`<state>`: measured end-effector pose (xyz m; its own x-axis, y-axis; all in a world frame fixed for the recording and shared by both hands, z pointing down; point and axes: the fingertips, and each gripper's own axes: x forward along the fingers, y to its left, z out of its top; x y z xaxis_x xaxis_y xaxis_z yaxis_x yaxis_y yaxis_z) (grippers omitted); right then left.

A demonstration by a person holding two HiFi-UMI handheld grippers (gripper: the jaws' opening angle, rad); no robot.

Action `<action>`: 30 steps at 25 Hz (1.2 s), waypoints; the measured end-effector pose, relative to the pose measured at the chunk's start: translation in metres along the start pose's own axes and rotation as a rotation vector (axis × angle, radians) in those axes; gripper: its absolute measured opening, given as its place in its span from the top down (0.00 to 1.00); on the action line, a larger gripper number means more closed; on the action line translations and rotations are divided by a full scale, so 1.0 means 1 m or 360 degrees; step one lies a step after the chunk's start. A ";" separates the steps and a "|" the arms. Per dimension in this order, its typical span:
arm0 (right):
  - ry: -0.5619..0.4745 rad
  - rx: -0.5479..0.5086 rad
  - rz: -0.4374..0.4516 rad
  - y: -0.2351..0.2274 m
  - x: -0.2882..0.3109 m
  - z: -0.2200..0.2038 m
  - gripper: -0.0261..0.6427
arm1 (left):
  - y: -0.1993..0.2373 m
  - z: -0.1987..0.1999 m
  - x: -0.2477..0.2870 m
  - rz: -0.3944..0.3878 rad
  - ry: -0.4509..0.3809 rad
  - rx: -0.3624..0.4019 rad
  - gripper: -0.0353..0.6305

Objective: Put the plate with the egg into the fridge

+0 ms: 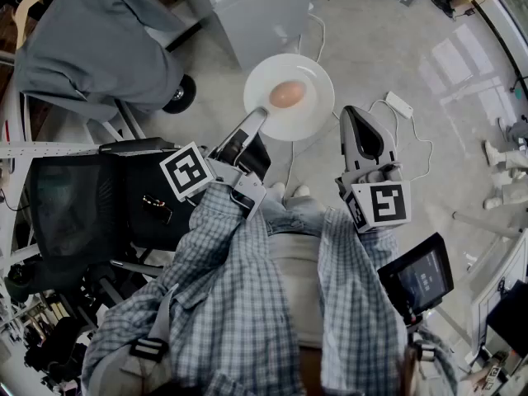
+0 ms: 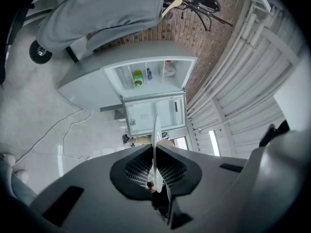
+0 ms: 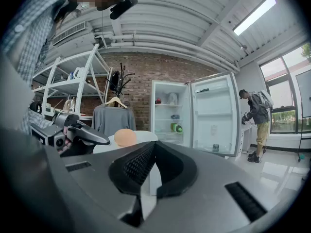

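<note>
Between the jaws of the left gripper (image 1: 257, 115), the near rim of the white plate (image 1: 312, 73) is clamped.
The egg (image 1: 286, 94) sits on the plate just beyond those jaws. The right gripper (image 1: 351, 114), beside the plate, has its jaws clenched on nothing. Well ahead, the fridge (image 3: 167, 130) stands open.

No word, brand or number can be read anywhere in these views. The left marker cube (image 1: 186, 172) and the right marker cube (image 1: 388, 203) carry only black-and-white square patterns, with no letters or digits. The small screen (image 1: 419, 277) at the person's right shows pale marks too small to make out. In the right gripper view, a pale label (image 3: 214, 129) on the inside of the open fridge door (image 3: 214, 106) is too blurred to read.
</note>
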<state>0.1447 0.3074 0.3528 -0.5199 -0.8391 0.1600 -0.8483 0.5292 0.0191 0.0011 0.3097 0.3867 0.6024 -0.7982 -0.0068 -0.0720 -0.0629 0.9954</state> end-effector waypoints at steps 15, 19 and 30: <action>0.0010 0.0048 -0.0074 -0.011 0.006 -0.001 0.95 | 0.001 0.013 0.004 0.0003 -0.0007 0.0009 0.92; 0.0023 0.0045 -0.0082 -0.007 0.010 -0.001 0.95 | 0.002 0.022 0.000 0.0000 -0.0020 0.0007 0.92; 0.0014 0.0025 -0.0118 0.002 0.011 0.002 0.95 | 0.004 0.049 -0.020 0.0007 -0.0079 0.0040 0.92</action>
<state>0.1366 0.2990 0.3523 -0.4549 -0.8747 0.1674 -0.8859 0.4637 0.0155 -0.0505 0.2964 0.3863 0.5620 -0.8271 -0.0075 -0.0949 -0.0735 0.9928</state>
